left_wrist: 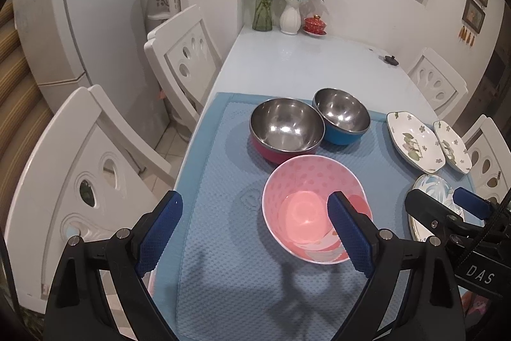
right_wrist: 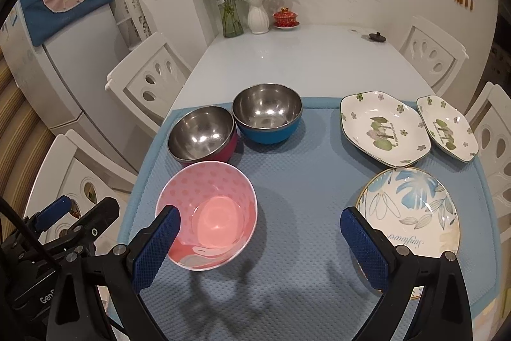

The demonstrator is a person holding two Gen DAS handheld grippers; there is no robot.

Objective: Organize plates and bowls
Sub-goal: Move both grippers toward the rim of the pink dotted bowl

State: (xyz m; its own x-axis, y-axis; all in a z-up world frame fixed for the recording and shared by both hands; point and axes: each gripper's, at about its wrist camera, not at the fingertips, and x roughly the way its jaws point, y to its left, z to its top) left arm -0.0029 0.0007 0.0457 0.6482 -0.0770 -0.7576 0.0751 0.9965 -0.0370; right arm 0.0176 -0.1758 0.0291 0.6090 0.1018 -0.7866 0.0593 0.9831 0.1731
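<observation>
A pink dotted bowl [left_wrist: 314, 206] [right_wrist: 207, 213] sits at the near left of the blue mat [left_wrist: 230, 261] [right_wrist: 297, 187]. Behind it stand a steel bowl with a red outside [left_wrist: 286, 128] [right_wrist: 202, 133] and a steel bowl with a blue outside [left_wrist: 341, 115] [right_wrist: 268, 112]. On the right are two white hexagonal flower plates [right_wrist: 383, 127] [right_wrist: 448, 128] [left_wrist: 410, 139] and a round blue-leaf plate [right_wrist: 412, 210] [left_wrist: 434, 184]. My left gripper [left_wrist: 255, 232] is open; its right finger stands in front of the pink bowl. My right gripper [right_wrist: 260, 245] is open, above the mat between pink bowl and round plate.
White chairs [left_wrist: 182, 53] [right_wrist: 431, 50] stand at both sides of the white table [right_wrist: 303, 59]. Flower vases [right_wrist: 258, 16], a red lidded cup [right_wrist: 285, 18] and a small dark lid [right_wrist: 377, 35] stand at the far end. A fridge [left_wrist: 83, 37] is left.
</observation>
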